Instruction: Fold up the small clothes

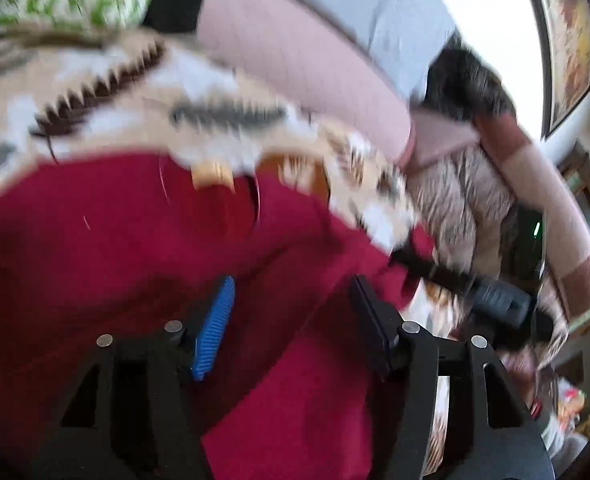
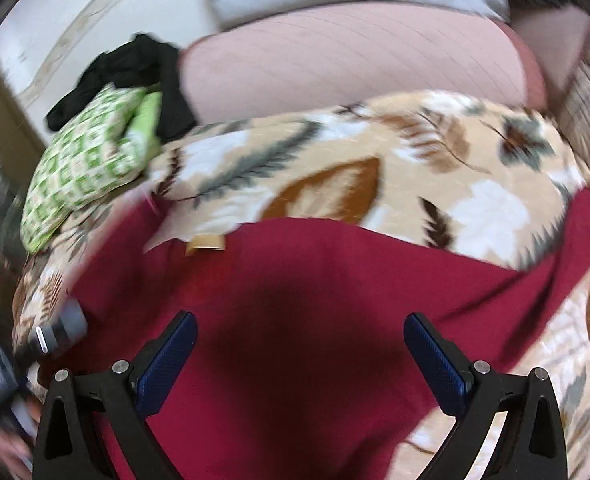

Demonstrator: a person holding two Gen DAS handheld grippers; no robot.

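Leaf-print blanket [image 2: 335, 168] under red garment [image 2: 295, 300], unreadable tag [image 2: 206, 243]

Both views are smeared by motion, so I can't make out fine detail. The red garment [image 2: 303, 320] runs off the bottom edge in both views, and I can't tell what kind of clothing it is. The tan tag [image 2: 206, 243] at its far edge is too blurred to read. In my left wrist view the dark device [image 1: 495, 300] on the right is a streak; in the right wrist view the grey object [image 2: 61, 332] at lower left is equally unclear, cut by the edge.
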